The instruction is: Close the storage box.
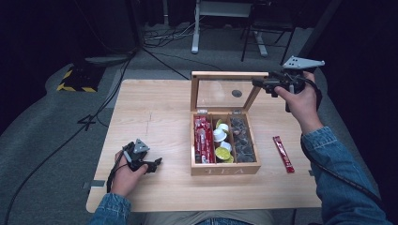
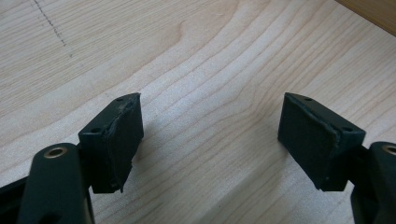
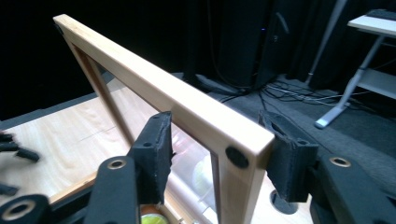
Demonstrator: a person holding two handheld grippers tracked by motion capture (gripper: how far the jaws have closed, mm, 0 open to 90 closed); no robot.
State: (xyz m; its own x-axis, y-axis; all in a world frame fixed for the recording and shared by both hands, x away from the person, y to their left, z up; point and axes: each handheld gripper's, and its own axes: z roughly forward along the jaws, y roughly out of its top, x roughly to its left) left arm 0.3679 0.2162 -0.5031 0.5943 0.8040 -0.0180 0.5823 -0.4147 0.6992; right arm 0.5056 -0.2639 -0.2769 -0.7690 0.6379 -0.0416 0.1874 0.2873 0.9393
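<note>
At mid-table the tea box [image 1: 225, 169] stands open; the right gripper [image 3: 215, 154] straddles its lid's [image 1: 224, 74] top corner, jaws not quite closed. The glass-paned lid looks stiff, light, fragile, so grip the wooden frame. The left gripper [image 2: 210, 135] rests wide, empty.

Light falls from overhead onto the pale table [image 1: 155, 112], which stands bright while the room beyond it sinks into near black, and the high view looks soft and a little grainy. In the left gripper view the wood grain is crisp and the fingers [image 2: 116, 140] throw soft shadows beneath them. In the right gripper view the glass lid [image 3: 187, 116] carries a faint sheen, and the nearest fingers [image 3: 154, 154] blur slightly.
</note>
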